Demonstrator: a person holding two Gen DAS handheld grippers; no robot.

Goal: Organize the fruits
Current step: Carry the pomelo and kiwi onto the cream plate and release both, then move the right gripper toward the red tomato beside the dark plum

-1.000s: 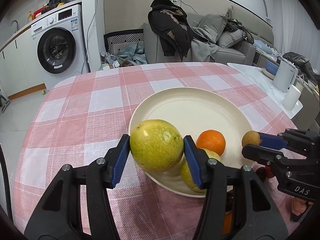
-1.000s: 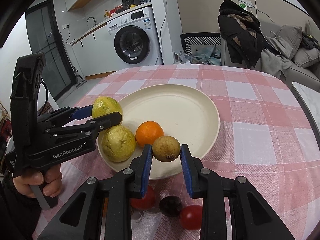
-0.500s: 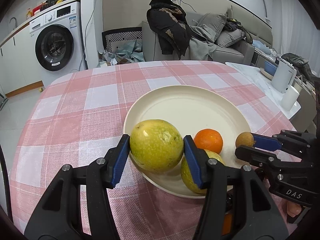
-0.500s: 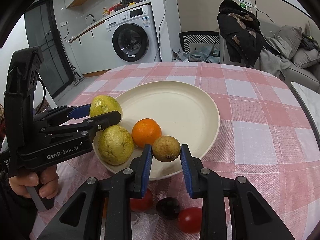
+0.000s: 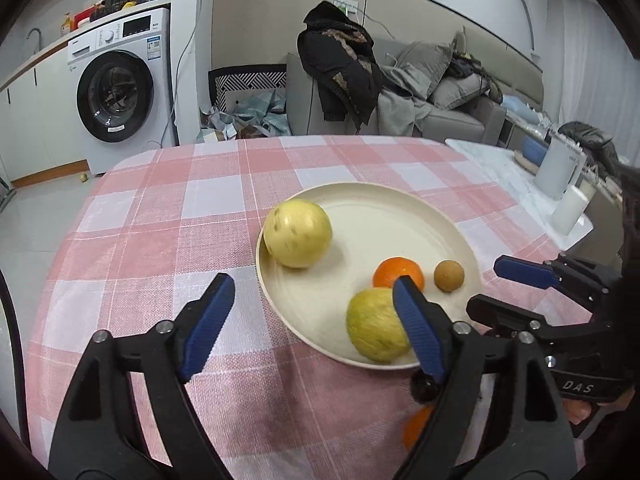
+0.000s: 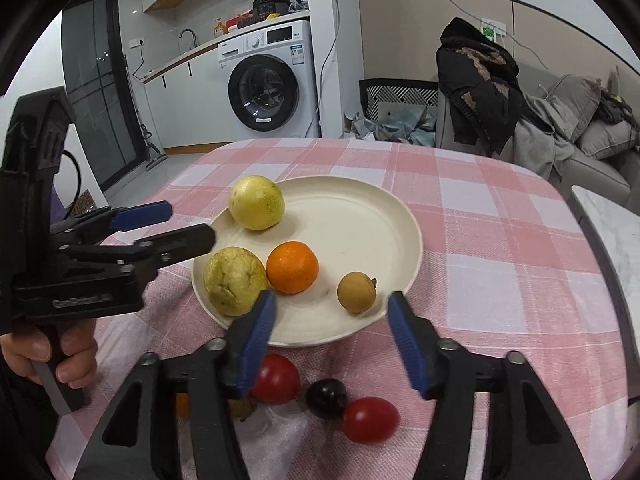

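Note:
A cream plate [image 5: 368, 190] [image 6: 400, 208] on the pink checked tablecloth holds two yellow-green fruits [image 5: 298, 233] [image 5: 374, 326], an orange [image 5: 398, 274] and a small brown fruit [image 5: 449, 276]. My left gripper [image 5: 313, 280] is opening with nothing between its blue pads; the larger yellow-green fruit [image 6: 256, 202] lies free just beyond them at the plate's left rim. My right gripper [image 6: 331, 298] is also opening, and the brown fruit [image 6: 356, 292] sits loose on the plate just ahead of its fingertips. Each gripper shows in the other's view [image 6: 190, 222] [image 5: 486, 286].
Two red cherry tomatoes [image 6: 276, 378] [image 6: 370, 418] and a dark round fruit [image 6: 326, 398] lie on the cloth below the plate's near rim. A person's hand [image 6: 60, 356] grips the left handle. A white side table with a kettle [image 5: 556, 168] stands to the right.
Both grippers went from shut to open. The large yellow-green fruit left the left pads and now lies on the plate; the brown fruit dropped from the right pads onto the plate.

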